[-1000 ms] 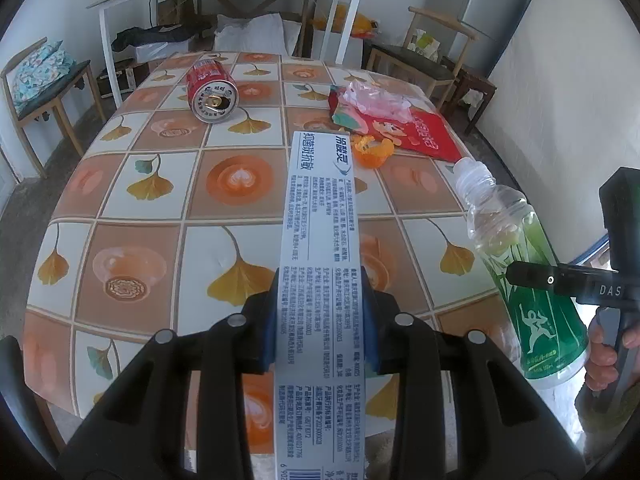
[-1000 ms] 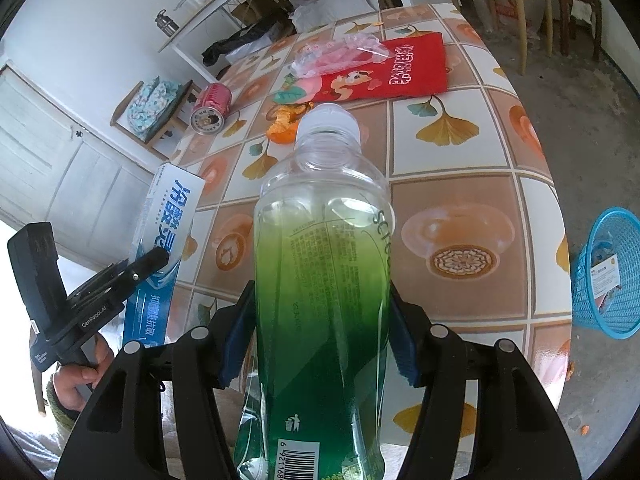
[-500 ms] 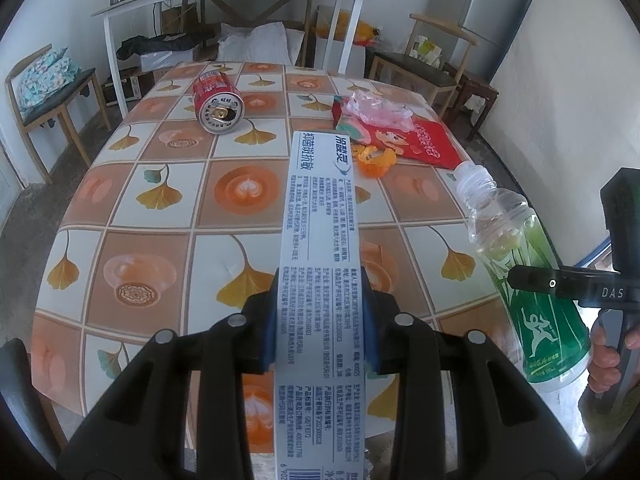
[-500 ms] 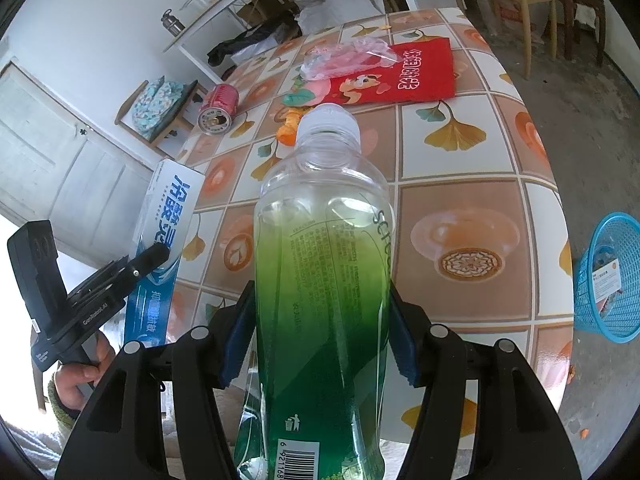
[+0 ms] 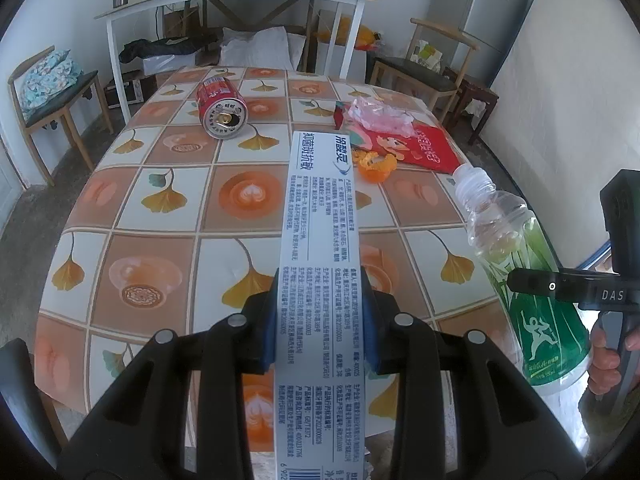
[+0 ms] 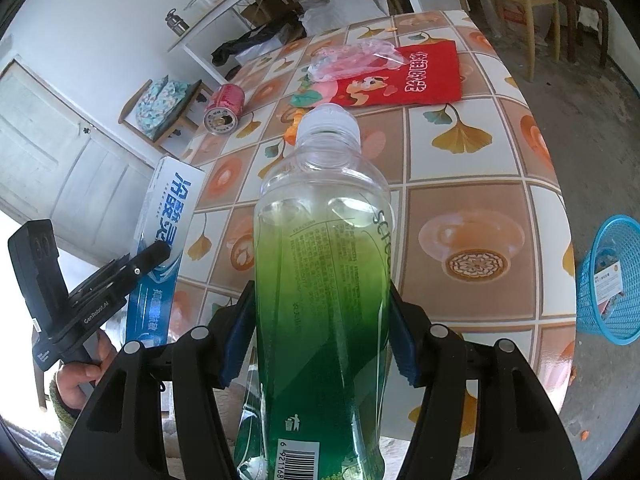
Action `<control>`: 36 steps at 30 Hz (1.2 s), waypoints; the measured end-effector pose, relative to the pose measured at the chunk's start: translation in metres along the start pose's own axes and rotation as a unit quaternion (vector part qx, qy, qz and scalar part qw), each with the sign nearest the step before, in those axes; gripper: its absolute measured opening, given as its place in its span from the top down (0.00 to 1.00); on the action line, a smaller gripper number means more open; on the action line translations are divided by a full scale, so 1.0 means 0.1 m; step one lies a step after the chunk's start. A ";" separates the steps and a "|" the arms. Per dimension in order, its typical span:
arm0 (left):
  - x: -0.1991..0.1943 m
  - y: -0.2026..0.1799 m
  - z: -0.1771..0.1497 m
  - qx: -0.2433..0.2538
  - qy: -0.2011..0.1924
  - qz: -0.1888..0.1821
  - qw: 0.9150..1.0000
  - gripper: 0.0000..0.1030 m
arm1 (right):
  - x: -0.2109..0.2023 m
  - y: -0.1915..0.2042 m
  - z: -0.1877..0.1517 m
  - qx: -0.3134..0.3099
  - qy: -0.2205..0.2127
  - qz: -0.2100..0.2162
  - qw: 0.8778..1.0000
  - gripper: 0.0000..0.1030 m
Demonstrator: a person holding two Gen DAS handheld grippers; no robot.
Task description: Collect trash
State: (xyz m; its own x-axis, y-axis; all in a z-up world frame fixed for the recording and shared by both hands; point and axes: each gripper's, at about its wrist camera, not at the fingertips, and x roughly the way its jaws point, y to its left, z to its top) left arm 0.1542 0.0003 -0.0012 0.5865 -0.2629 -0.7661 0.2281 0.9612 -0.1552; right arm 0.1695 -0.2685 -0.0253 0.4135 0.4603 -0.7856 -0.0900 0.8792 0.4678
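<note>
Transport step: left gripper [image 5: 320,320] clamps toothpaste box [image 5: 320,248], right gripper [image 6: 322,332] clamps green bottle [image 6: 324,280] (both raised above table [image 6: 472,184]), so keep jaws firm while swinging toward blue basket [image 6: 608,284] on floor.

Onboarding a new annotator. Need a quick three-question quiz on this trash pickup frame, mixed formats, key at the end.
1. True or false: the left gripper is shut on the green bottle.
2. Multiple choice: the red can is A) upright on the table, B) lying on its side on the table, C) in the blue basket.
3. Fill in: the orange peel lies on the table beside the red ____.

Key: 1 false, it holds the toothpaste box, and the right gripper holds the bottle; 2 B; 3 envelope.
</note>
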 end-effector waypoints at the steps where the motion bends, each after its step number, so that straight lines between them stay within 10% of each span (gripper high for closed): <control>1: 0.00 0.00 0.00 0.000 0.000 0.000 1.000 0.70 | 0.00 0.00 0.00 0.000 0.000 0.000 1.000 0.43; 24: -0.09 -0.23 0.19 0.020 -0.018 -0.017 0.999 0.70 | -0.24 -0.11 -0.02 0.014 -0.028 0.033 0.999 0.43; 36: 0.01 -0.94 0.54 0.082 -0.015 -0.108 0.991 0.70 | -0.84 -0.66 -0.18 0.095 -0.101 0.041 0.989 0.43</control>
State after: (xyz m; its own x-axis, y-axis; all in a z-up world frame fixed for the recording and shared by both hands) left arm 0.1754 -0.0949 0.0469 0.5320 -0.4657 -0.7072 0.4720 0.8565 -0.2090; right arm 0.1245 -0.3629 0.0022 0.5863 0.4789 -0.6534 0.0332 0.7917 0.6100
